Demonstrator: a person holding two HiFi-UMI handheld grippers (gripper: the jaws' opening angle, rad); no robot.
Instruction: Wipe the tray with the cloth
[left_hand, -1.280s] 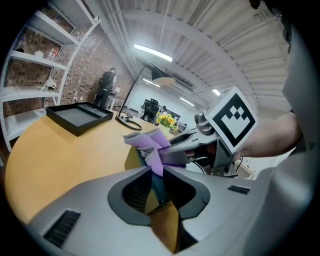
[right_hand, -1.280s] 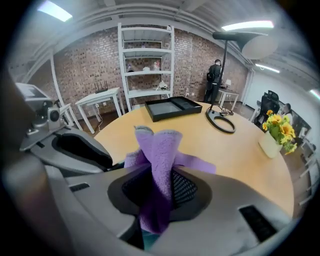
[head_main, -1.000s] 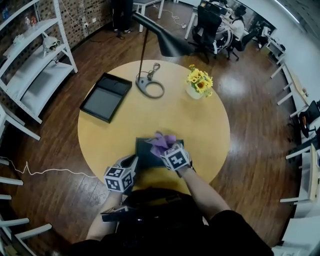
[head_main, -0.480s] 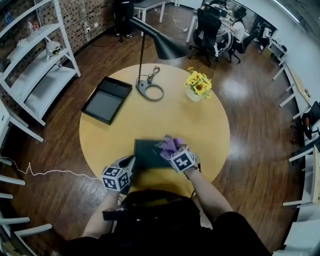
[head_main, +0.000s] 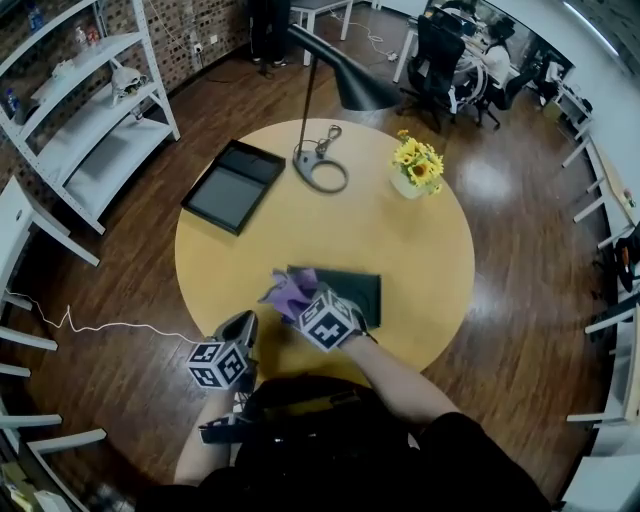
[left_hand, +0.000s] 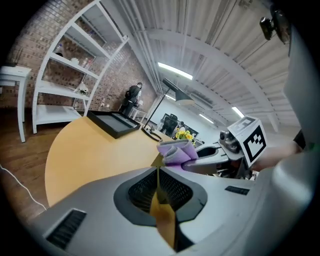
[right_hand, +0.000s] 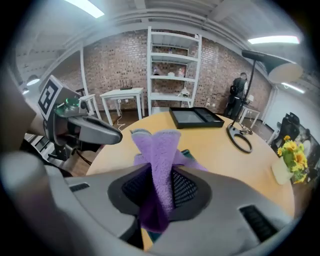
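Note:
A dark rectangular tray (head_main: 348, 290) lies on the round yellow table (head_main: 430, 250) near its front edge. My right gripper (head_main: 300, 302) is shut on a purple cloth (head_main: 289, 289), which stands bunched over the tray's left end. In the right gripper view the cloth (right_hand: 159, 155) rises from between the jaws. My left gripper (head_main: 243, 323) is shut and holds nothing. It hangs at the table's front left rim, apart from the tray. The left gripper view shows the cloth (left_hand: 177, 151) and the right gripper (left_hand: 192, 162) just ahead of the left gripper's shut jaws.
A second black tray (head_main: 233, 186) lies at the table's back left. A black lamp's ring base (head_main: 321, 170) stands at the back middle, with yellow flowers (head_main: 418, 164) in a pot to its right. White shelves (head_main: 90, 120) stand off to the left, on the wooden floor.
The right gripper has carried the cloth from the tray's right part to its left end. The left gripper has come off the tray's left corner, back to the table's rim.

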